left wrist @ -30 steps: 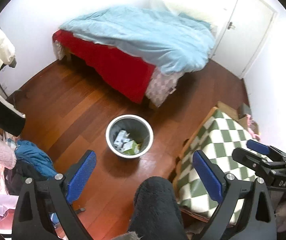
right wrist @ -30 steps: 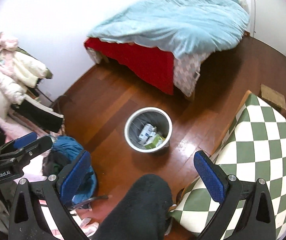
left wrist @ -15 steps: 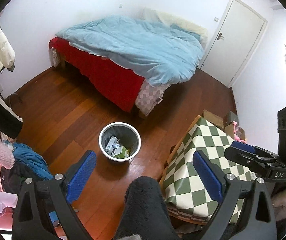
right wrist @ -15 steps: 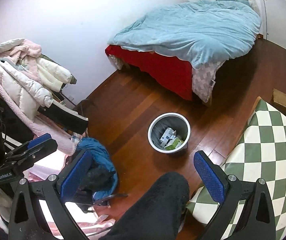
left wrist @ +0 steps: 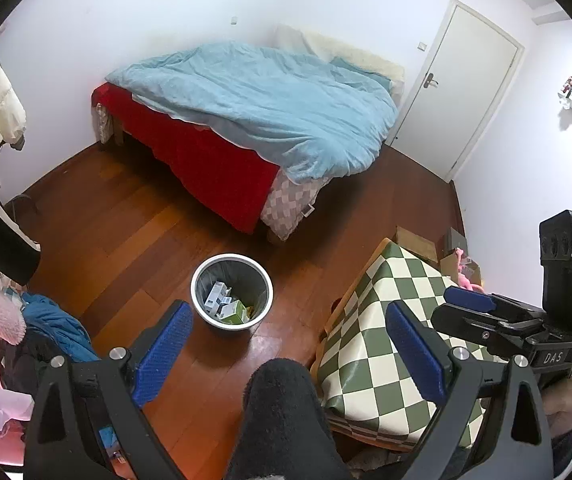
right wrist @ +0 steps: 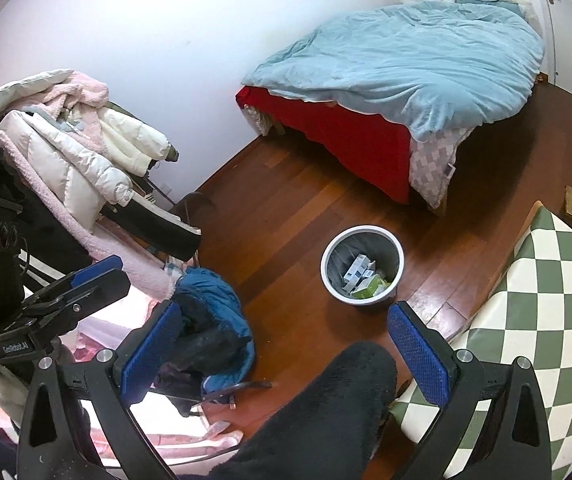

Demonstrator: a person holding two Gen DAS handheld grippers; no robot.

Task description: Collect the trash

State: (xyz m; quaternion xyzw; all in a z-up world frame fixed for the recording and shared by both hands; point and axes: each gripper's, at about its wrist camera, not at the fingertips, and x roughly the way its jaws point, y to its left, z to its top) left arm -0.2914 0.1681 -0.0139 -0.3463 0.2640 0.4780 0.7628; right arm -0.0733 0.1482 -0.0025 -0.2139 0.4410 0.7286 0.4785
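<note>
Both grippers, left gripper [left wrist: 290, 342] and right gripper [right wrist: 281, 344], are held wide open, empty. Round white-rimmed grey plastic trash bin [left wrist: 231, 292] on wooden floor [left wrist: 125, 232] should be approached from above, rim pinched squarely.

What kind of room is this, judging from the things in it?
Most likely a home bedroom. A bed with a blue duvet stands against the wall, coats hang piled on a rack, and a small bin with boxes in it stands on the wooden floor.
</note>
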